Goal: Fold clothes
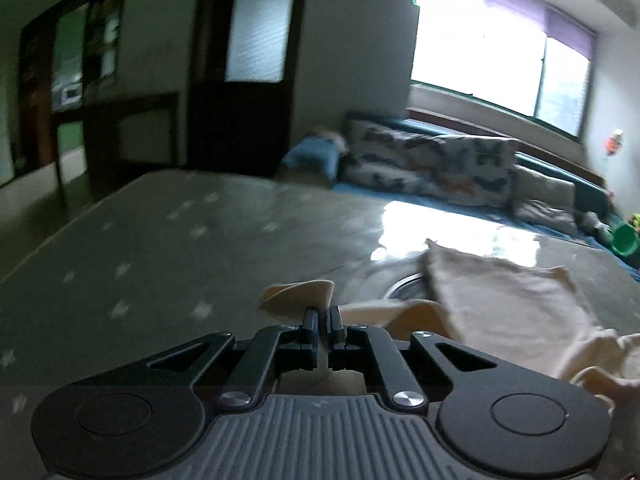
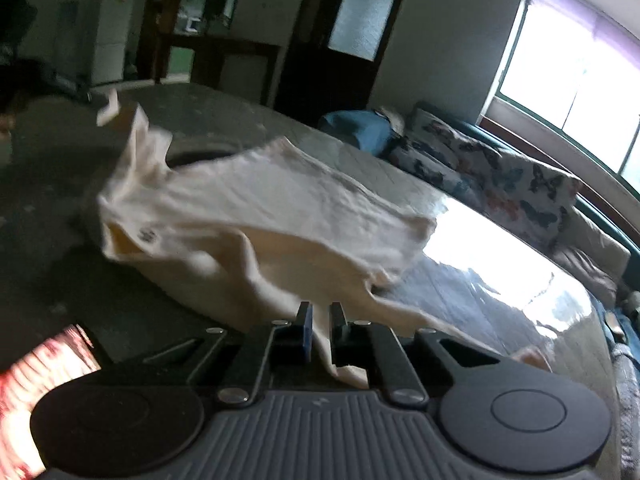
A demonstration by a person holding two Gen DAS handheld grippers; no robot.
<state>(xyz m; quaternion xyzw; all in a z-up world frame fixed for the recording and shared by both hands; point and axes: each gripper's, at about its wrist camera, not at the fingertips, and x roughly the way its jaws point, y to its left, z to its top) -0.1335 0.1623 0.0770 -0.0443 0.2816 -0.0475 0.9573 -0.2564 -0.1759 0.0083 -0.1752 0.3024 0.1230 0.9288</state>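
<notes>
we see a cream cotton garment point(image 2: 256, 216) with a small dark mark near its edge, a grey-green glossy tablecloth point(image 1: 160, 248) dotted with pale stars, a white cushion point(image 1: 432, 164) printed with dark and orange butterflies, a blue bundle point(image 1: 312, 156), a purple roller blind point(image 1: 560, 20).

Your left tongs point(image 1: 324, 314): clamped on a corner of the cream garment point(image 1: 504, 296) | garment: trails right across the star-patterned worktop point(image 1: 160, 240) | behind: butterfly-print cushions point(image 1: 432, 164) under the bright window point(image 1: 480, 56) | picture: blurred
</notes>
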